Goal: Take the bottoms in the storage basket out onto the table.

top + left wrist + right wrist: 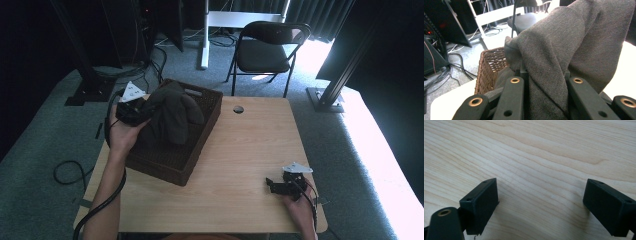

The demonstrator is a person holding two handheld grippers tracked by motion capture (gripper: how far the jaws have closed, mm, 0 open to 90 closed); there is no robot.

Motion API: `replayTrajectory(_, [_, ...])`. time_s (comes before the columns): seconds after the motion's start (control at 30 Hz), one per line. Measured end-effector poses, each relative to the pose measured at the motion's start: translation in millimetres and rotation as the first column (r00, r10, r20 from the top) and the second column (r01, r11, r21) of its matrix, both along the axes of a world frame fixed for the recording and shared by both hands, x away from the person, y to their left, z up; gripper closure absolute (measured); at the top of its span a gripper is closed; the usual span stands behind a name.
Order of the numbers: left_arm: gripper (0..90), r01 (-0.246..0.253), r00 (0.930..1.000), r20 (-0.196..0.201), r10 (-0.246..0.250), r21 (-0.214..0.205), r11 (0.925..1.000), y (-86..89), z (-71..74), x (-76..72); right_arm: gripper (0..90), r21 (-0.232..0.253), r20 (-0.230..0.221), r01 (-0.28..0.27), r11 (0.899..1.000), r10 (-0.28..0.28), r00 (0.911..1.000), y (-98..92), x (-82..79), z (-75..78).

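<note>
Grey cloth (172, 117) lifted from wicker basket (200, 137), fingers clamped.

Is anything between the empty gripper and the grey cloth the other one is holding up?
Nothing visible. Bare table lies between the right gripper and the grey cloth, which the left gripper holds over the wicker basket.

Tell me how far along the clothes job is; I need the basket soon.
Done: the left tongs are shut on the grey garment, lifted above the wicker basket. In hand: holding it there. Left: likely laying it on the table, where the right tongs rest open.
</note>
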State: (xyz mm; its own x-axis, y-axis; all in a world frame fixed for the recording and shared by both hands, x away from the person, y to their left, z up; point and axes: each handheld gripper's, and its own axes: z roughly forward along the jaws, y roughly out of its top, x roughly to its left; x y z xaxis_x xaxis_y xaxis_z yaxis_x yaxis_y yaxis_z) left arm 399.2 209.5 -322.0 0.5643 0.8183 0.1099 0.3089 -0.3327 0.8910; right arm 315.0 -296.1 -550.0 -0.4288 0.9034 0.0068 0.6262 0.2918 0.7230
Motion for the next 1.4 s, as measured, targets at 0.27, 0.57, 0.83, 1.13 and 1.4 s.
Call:
replayTrajectory(0.27, [76.4,0.004,1.0,0.008,-0.004,-0.001,1.0,-2.3,6.5,0.2,12.4,0.001,0.0,0.001,1.0,-0.001,1.0,0.1,0.0,0.0])
replayTrajectory(0.57, [76.4,0.013,0.9999,0.011,-0.013,-0.004,0.9999,-5.6,11.9,1.4,12.4,0.001,0.0,0.001,1.0,-0.001,1.0,0.1,0.0,0.0])
replayTrajectory(0.83, [76.4,0.026,0.9995,0.02,-0.026,-0.018,0.9995,-11.0,18.2,3.2,12.4,0.001,0.0,0.002,1.0,-0.002,1.0,0.1,0.0,0.0])
replayTrajectory(1.13, [76.4,0.038,0.9987,0.034,-0.037,-0.022,0.999,-19.2,27.9,4.0,12.4,0.002,0.0,0.001,1.0,-0.001,1.0,0.1,0.0,0.0])
replayTrajectory(1.4, [76.4,0.053,0.9976,0.046,-0.052,-0.023,0.9983,-25.8,35.3,4.4,12.4,0.001,0.001,0.001,1.0,-0.001,1.0,0.1,0.0,-0.1])
